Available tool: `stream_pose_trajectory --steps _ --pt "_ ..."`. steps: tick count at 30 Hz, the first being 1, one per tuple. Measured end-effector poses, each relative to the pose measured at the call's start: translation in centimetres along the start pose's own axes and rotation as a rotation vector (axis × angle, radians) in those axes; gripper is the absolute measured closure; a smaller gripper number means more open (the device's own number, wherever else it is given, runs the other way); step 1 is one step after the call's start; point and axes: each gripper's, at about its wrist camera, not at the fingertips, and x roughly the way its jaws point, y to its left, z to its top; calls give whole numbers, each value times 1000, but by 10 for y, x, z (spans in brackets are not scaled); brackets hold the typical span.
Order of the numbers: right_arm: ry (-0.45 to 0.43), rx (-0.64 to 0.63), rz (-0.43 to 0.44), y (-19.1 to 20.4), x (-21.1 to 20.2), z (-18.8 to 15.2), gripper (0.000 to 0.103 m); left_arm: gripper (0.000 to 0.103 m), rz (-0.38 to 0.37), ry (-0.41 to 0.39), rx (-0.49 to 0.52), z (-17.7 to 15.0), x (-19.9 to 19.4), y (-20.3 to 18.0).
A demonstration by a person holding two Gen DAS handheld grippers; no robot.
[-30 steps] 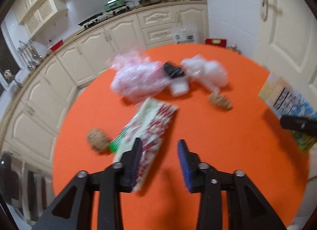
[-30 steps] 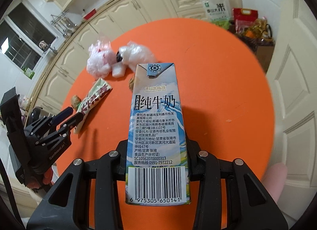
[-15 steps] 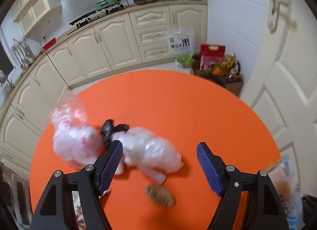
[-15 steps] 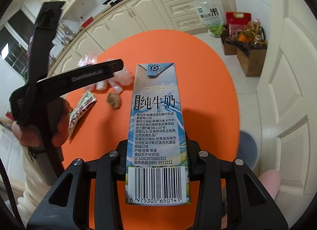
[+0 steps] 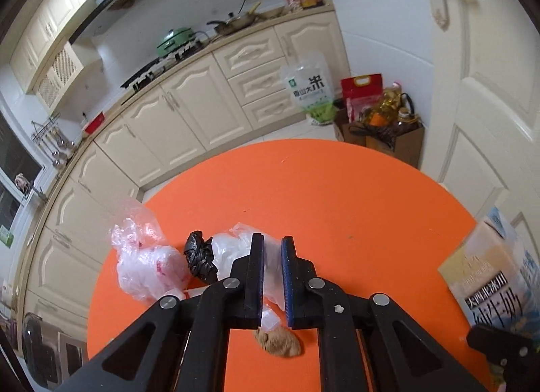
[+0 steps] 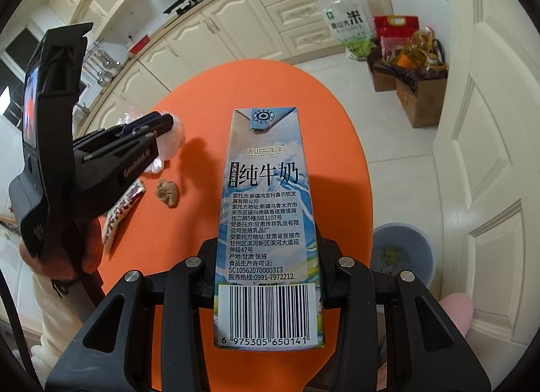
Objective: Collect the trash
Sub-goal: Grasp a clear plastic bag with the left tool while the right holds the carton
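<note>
My left gripper (image 5: 271,250) is shut on a crumpled clear plastic bag (image 5: 229,248) on the round orange table (image 5: 354,209); it also shows in the right wrist view (image 6: 165,122). A black wad (image 5: 199,257), a pink-printed plastic bag (image 5: 148,267) and a brown crumpled paper ball (image 5: 278,341) lie beside it. My right gripper (image 6: 268,270) is shut on a blue and white milk carton (image 6: 268,209), held above the table's right side; the carton also shows in the left wrist view (image 5: 489,280). A red and white snack wrapper (image 6: 123,209) lies at the left.
A grey bin (image 6: 403,253) stands on the floor right of the table. A white door (image 6: 489,155) is close on the right. Cardboard boxes with bottles (image 6: 411,78) and a rice bag (image 6: 347,27) stand by the cream cabinets (image 5: 202,111).
My left gripper moved from the snack wrapper to the clear plastic bag, opened wide, then closed on it. My right gripper kept the milk carton and shifted right toward the bin.
</note>
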Motion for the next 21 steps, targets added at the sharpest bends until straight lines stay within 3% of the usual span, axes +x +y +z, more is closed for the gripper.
stream_pose_trajectory --steps 8,21 --pt "-6 -42 -17 19 -15 -14 66 97 -12 9 -66 -31 -13 20" --pt "2 -54 -3 23 -24 -21 66 97 -10 -37 -155 -76 -89 47"
